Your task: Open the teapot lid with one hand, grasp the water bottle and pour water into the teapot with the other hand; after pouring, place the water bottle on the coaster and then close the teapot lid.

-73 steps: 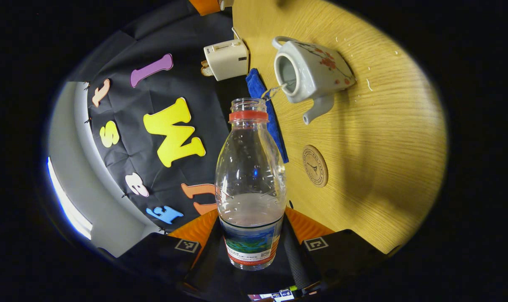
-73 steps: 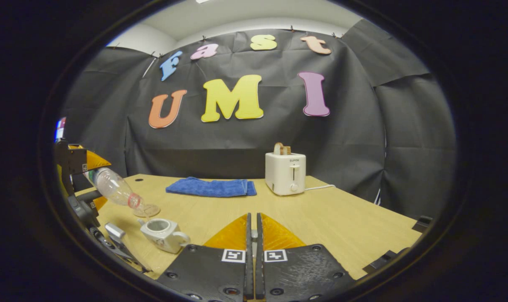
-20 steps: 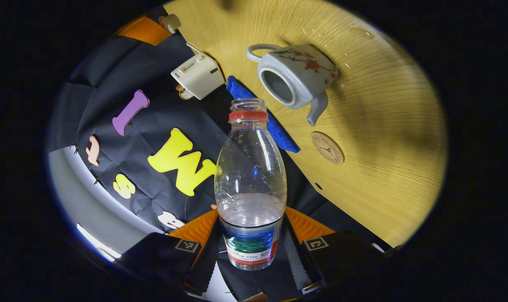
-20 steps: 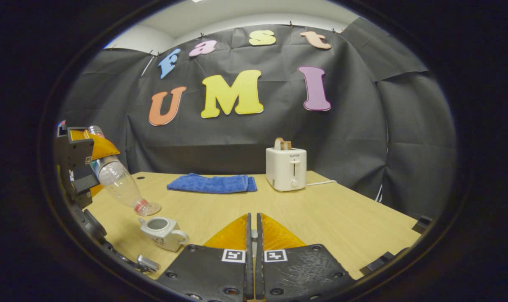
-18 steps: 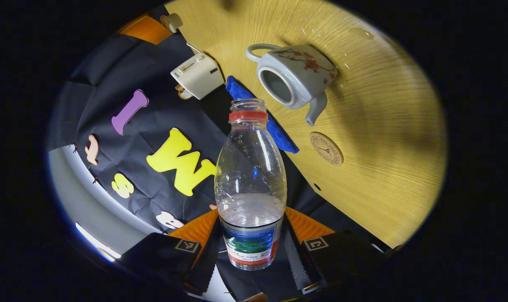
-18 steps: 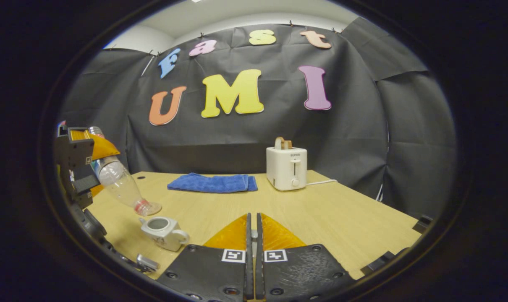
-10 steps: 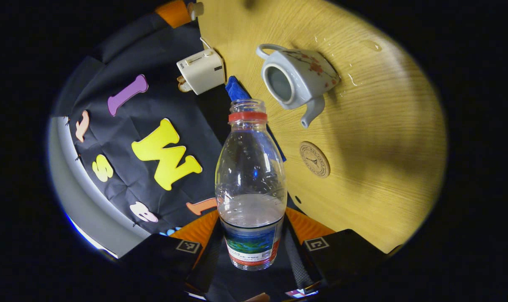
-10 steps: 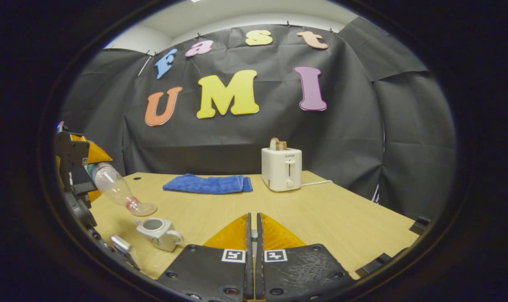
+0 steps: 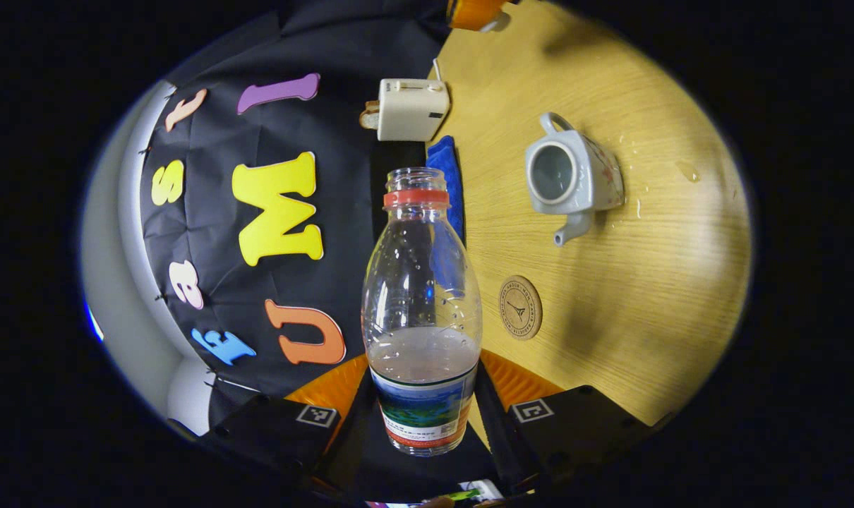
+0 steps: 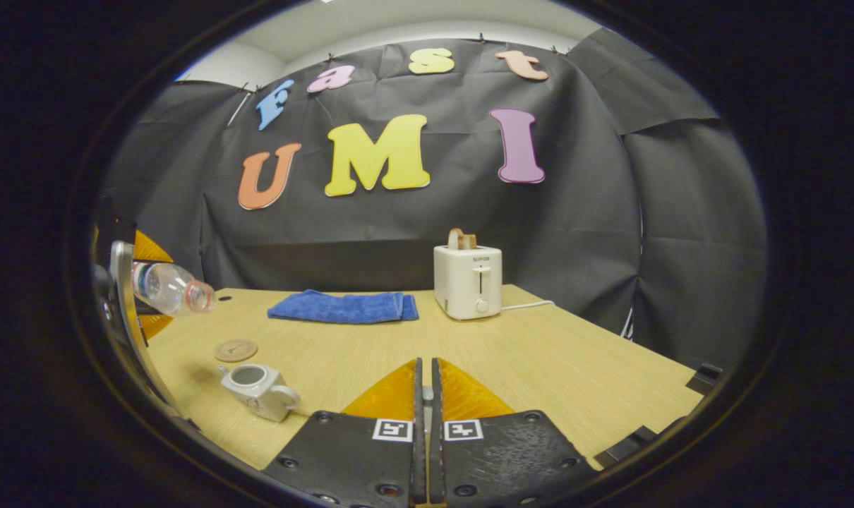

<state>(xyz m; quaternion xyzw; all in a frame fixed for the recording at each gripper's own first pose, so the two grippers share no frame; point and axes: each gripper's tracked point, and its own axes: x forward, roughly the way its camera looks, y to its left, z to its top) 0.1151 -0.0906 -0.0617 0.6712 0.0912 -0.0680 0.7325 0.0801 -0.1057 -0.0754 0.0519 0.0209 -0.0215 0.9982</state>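
My left gripper [image 9: 423, 384] is shut on a clear water bottle [image 9: 421, 296] with a red neck ring, uncapped and about a third full. The right gripper view shows that bottle [image 10: 171, 288] lying almost level in the air at the far left, its mouth off to the side of the teapot. The white flowered teapot [image 9: 574, 176] stands open on the table, also seen as the teapot [image 10: 254, 388]. A round coaster [image 9: 520, 307] lies near its spout. My right gripper [image 10: 427, 384] is shut, holding the small pale lid [image 9: 496, 21] up beyond the pot.
A white toaster [image 10: 467, 282] and a folded blue towel [image 10: 342, 308] sit along the back of the wooden table [image 10: 540, 367]. Water drops [image 9: 684, 169] lie on the wood beside the teapot.
Water was streaming into the teapot 3.6 s ago. Since then the bottle has tipped back toward level and drawn away from the pot. The right gripper barely moved.
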